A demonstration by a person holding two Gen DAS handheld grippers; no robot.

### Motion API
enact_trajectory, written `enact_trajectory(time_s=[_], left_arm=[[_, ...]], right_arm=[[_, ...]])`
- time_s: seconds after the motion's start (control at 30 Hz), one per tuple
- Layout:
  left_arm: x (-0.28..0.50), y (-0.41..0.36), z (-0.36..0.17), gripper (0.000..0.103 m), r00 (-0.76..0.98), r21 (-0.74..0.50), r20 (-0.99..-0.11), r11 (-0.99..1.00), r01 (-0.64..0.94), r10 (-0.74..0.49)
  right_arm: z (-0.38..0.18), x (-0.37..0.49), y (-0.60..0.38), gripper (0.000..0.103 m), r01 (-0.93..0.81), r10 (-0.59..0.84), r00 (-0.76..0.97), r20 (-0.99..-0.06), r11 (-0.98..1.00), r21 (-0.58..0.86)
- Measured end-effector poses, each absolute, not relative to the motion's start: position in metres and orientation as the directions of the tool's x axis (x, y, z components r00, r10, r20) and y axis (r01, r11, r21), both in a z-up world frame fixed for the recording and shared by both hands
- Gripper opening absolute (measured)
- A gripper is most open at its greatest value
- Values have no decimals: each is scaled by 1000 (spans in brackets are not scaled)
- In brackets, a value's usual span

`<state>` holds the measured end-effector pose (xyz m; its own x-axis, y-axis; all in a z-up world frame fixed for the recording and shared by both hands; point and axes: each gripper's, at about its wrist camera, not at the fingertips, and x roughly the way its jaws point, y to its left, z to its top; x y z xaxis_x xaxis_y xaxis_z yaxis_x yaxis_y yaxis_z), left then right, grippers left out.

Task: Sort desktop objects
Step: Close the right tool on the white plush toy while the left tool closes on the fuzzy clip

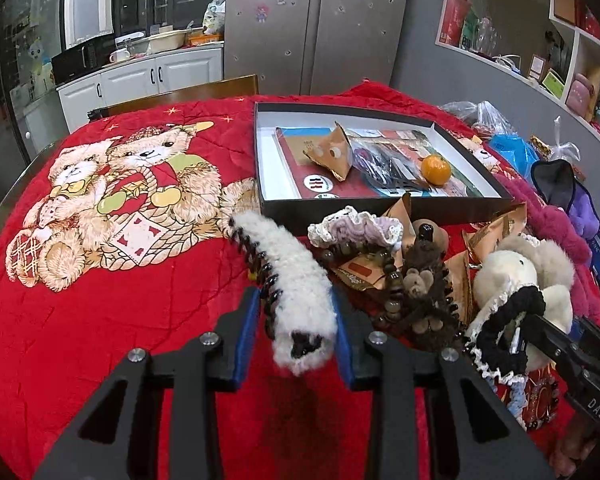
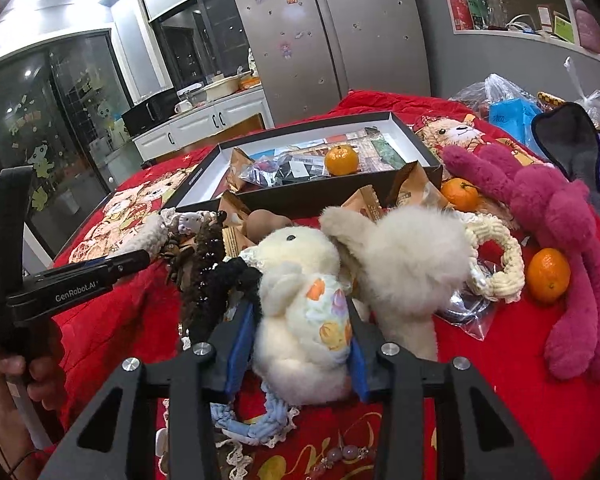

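Observation:
My left gripper [image 1: 296,312] is shut on a white fluffy hair claw [image 1: 296,280] with black teeth, its far end over the red blanket. My right gripper [image 2: 300,316] is shut on a small white plush animal [image 2: 300,300] with an orange-flower shirt. The black-rimmed box [image 1: 384,202] lies behind the pile and holds an orange [image 1: 436,169], a paper packet [image 1: 332,152] and a plastic bag of dark items [image 1: 384,164]. The pile holds a brown fuzzy claw clip [image 1: 424,280], a lilac scrunchie [image 1: 356,228] and a black scrunchie [image 1: 512,316].
A red teddy-bear blanket [image 1: 120,280] covers the table. A magenta long-limbed plush [image 2: 560,232], two loose oranges [image 2: 548,276], a cream rope ring [image 2: 500,256] and a fluffy white plush [image 2: 412,264] lie on the right. Plastic bags [image 2: 512,112] sit at the far right edge.

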<state>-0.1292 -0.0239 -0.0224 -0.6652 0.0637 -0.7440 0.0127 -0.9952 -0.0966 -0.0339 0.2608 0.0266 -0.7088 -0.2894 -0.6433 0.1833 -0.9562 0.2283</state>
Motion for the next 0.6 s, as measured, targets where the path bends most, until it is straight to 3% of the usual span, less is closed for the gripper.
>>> enact_trajectory(time_s=[0.27, 0.43, 0.6], left_arm=[[-131, -25, -25, 34, -660, -98, -748, -995, 13, 65], [-131, -22, -27, 34, -659, -80, -750, -997, 7, 56], [-133, -19, -29, 35, -657, -63, -752, -998, 0, 48]], right_arm=[[25, -30, 267, 50, 187, -302, -703, -644, -952, 242], [25, -27, 281, 65, 161, -301, -708, -639, -950, 269], [29, -21, 292, 66, 142, -272, -724, -634, -958, 248]])
